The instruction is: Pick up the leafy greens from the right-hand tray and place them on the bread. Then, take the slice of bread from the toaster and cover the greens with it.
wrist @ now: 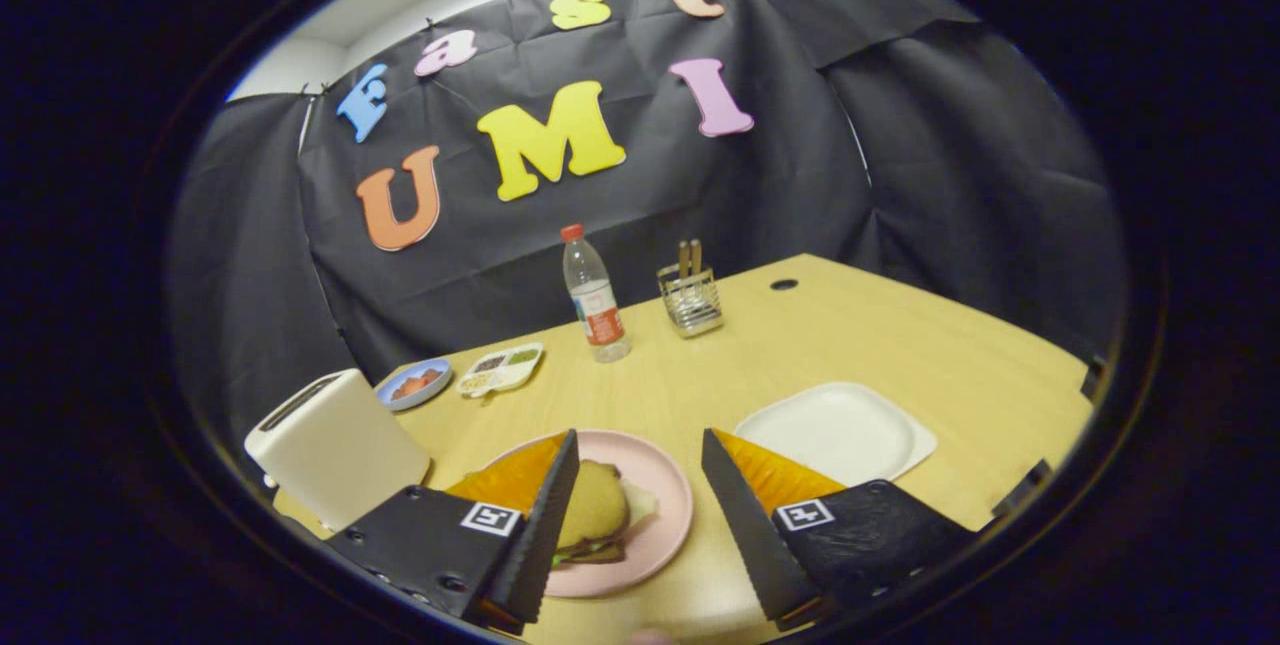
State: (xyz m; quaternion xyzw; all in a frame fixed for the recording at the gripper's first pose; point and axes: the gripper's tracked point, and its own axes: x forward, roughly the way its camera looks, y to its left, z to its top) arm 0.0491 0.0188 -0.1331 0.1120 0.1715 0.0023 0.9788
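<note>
The gripper (640,465) is hanging released, fingers spread wide, with the stacked bread (592,505) lying on the pink plate (668,495) between them, against the left finger.

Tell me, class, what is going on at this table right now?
A person is holding a two-finger gripper over a wooden table. Its fingers are open and grip nothing. Between and just ahead of them sits a pink plate carrying a sandwich, bread on top with green showing at its edge. The white tray beyond the right finger is bare, and a white toaster stands to the left. The sandwich looks assembled.
</note>
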